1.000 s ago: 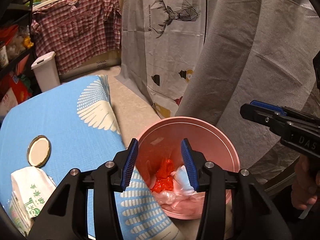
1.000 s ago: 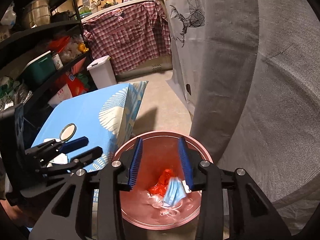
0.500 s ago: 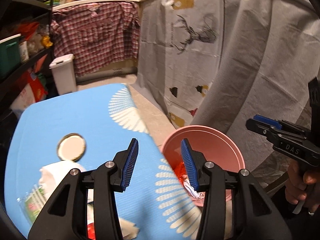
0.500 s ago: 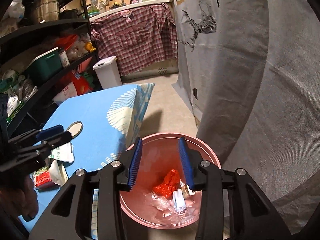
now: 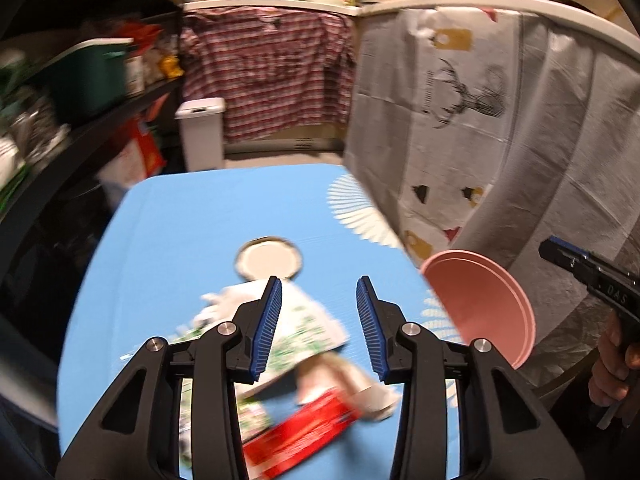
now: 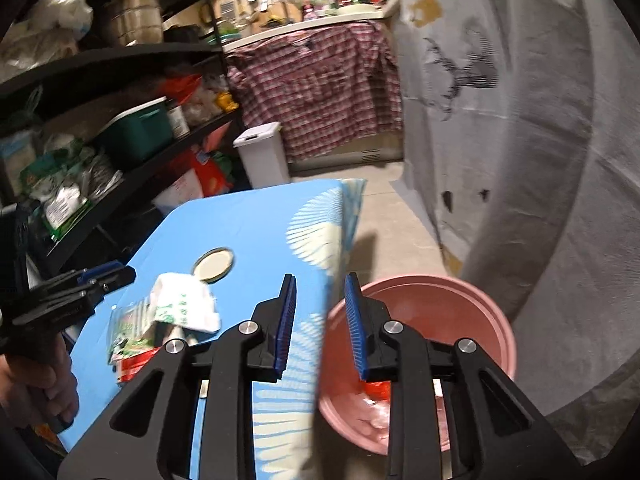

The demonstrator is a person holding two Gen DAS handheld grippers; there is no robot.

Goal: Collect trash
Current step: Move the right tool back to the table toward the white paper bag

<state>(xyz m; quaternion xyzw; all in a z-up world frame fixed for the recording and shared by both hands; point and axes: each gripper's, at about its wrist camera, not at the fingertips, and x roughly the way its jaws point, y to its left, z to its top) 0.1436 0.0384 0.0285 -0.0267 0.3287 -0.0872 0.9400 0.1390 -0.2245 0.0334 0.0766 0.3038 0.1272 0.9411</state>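
Observation:
A pink bin [image 5: 480,300] [image 6: 432,320] stands on the floor at the right edge of the blue table [image 5: 180,232] [image 6: 240,224]; red and clear trash [image 6: 374,390] lies in its bottom. On the table lie a white-green packet [image 5: 304,328] [image 6: 184,304], a red wrapper [image 5: 304,432] [image 6: 134,362] and a round jar lid [image 5: 269,259] [image 6: 213,265]. My left gripper [image 5: 318,328] is open and empty above the packet. My right gripper [image 6: 320,324] is open and empty over the table's edge beside the bin.
A dark shelf rack with boxes and bags [image 6: 100,140] stands left of the table. A white lidded bin [image 5: 202,132] [image 6: 264,152] and a plaid cloth [image 5: 272,80] are at the back. A grey deer-print sheet [image 5: 460,120] hangs on the right.
My left gripper has swung left from over the pink bin to over the trash on the table. My right gripper has shifted left from over the bin to the table's edge.

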